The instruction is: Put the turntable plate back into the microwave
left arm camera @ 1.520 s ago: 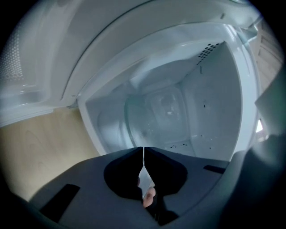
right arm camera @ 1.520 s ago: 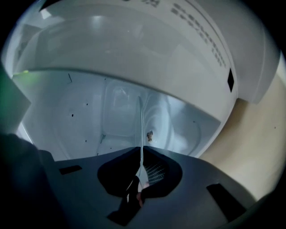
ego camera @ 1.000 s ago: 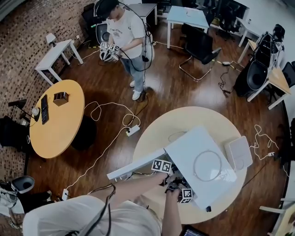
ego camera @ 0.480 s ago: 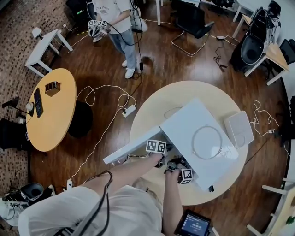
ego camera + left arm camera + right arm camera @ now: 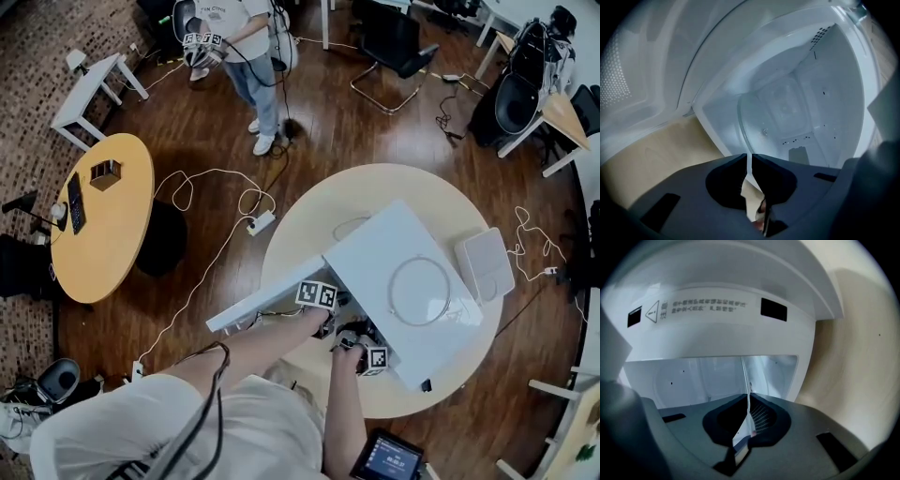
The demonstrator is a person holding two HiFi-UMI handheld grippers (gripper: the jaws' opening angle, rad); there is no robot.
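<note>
The white microwave [image 5: 398, 246] stands on the round pale table [image 5: 375, 192] with its door [image 5: 267, 314] swung open to the left. The clear glass turntable plate [image 5: 743, 119] is tilted on edge in the mouth of the white cavity [image 5: 806, 108]. My left gripper [image 5: 750, 158] is shut on the plate's rim, and in the head view it [image 5: 328, 326] is at the opening. My right gripper [image 5: 749, 398] is shut on the rim from the other side, below the warning label [image 5: 698, 308], and in the head view it [image 5: 351, 341] is close beside the left.
A thin ring [image 5: 419, 291] lies on the microwave's top. A white flat device [image 5: 485, 264] sits on the table's right side. A tablet [image 5: 389, 461] is at my feet. Cables [image 5: 225, 216] trail across the wood floor, by an orange round table [image 5: 98, 220] and a standing person [image 5: 239, 37].
Both grippers stay at the microwave's mouth, still gripping the plate. The left one has sunk a little. The head view has shifted slightly.
</note>
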